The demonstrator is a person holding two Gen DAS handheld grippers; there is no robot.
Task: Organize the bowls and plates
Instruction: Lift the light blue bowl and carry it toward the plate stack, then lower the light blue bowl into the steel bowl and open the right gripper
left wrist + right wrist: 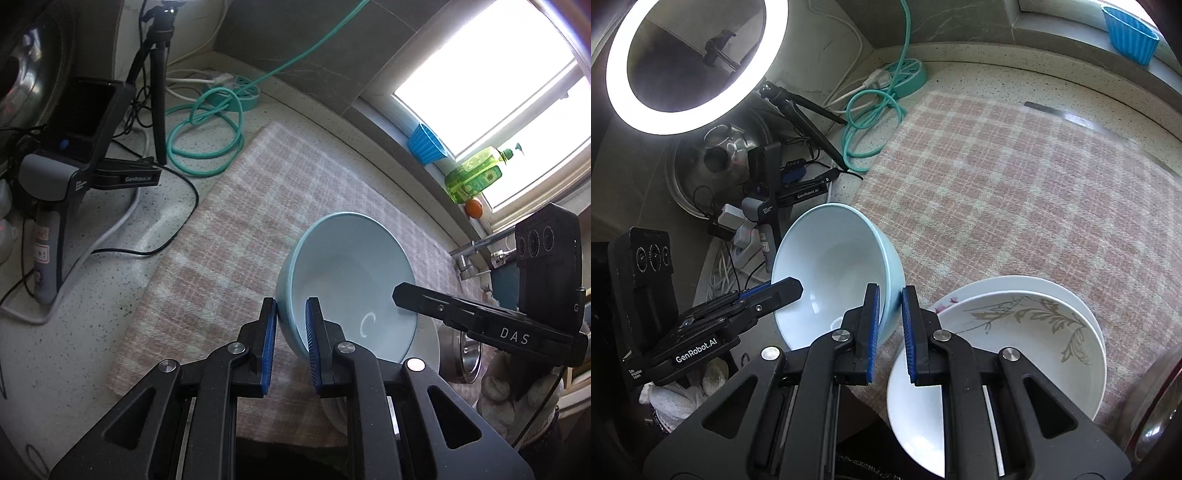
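Observation:
A light blue bowl (351,266) (831,258) hangs tilted above the pink checked cloth (258,221) (1015,184), held by both grippers at opposite sides of its rim. My left gripper (291,314) is shut on the near rim, one blue pad inside and one outside. It shows again at the lower left of the right wrist view (794,288). My right gripper (890,302) is shut on the other side of the rim, and its black finger (399,295) reaches into the bowl from the right. A leaf-patterned deep plate (1034,325) sits on a white plate (1015,282) on the cloth, right of the bowl.
A spare gripper on a stand (74,166), a tripod (159,92), a coiled teal cable (207,136) and a lit ring light (694,62) crowd the left of the counter. The sill holds a blue cup (424,144), a green bottle (476,173) and an orange (474,207). A sink (469,350) lies right.

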